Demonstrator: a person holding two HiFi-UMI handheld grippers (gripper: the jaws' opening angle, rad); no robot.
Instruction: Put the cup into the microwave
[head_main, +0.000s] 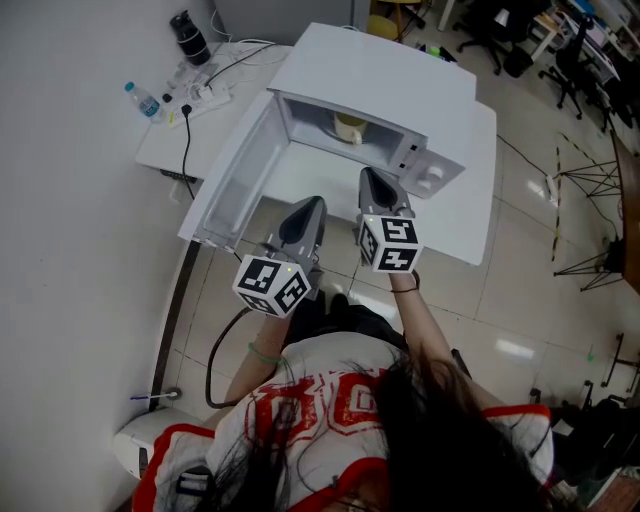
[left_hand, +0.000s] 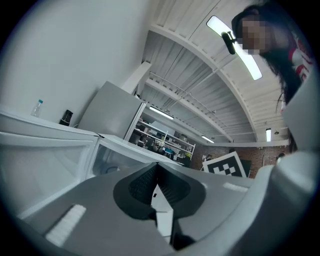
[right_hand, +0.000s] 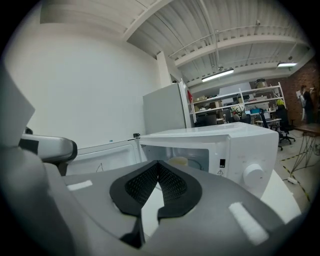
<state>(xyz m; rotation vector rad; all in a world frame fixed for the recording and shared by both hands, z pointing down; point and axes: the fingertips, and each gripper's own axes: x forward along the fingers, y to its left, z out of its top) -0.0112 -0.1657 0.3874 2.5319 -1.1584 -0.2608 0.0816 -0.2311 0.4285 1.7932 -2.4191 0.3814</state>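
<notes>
The left gripper and right gripper are both clenched shut, holding nothing, before one open microwave at the white table's far edge. One pale cup sits inside the microwave.

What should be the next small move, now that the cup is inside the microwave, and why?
Probably bring the left claw to the open door and push it shut: the cup already sits inside the microwave, and this claw and the right claw are both shut and empty.
</notes>
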